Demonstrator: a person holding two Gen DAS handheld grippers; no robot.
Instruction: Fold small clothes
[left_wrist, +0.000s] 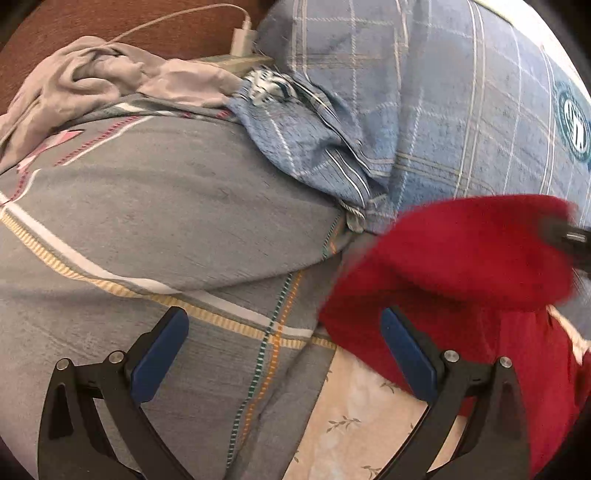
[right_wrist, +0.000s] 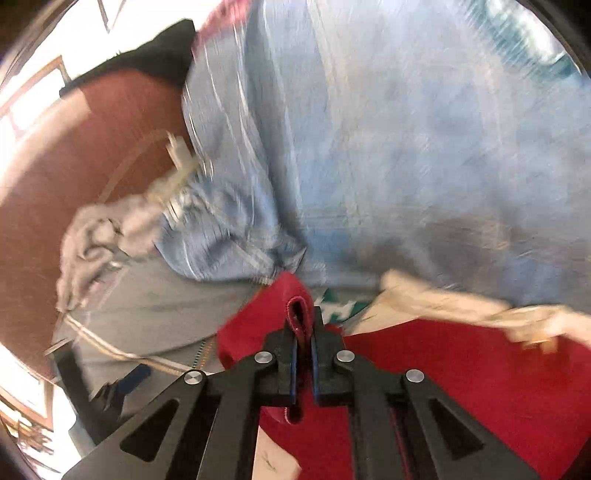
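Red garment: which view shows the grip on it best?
Right wrist. There the right gripper is shut on a folded edge of the red garment, with the hem loop showing between its pads. Left wrist shows more of the garment, lifted and blurred, but only a dark tip of that gripper.

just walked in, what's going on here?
A person with a gripper in each hand is folding small clothes on a bed. The right gripper is shut on a hemmed edge of the red garment, lifting it off the grey bedding. The left gripper is open and empty beside it. A crumpled grey garment lies further back.
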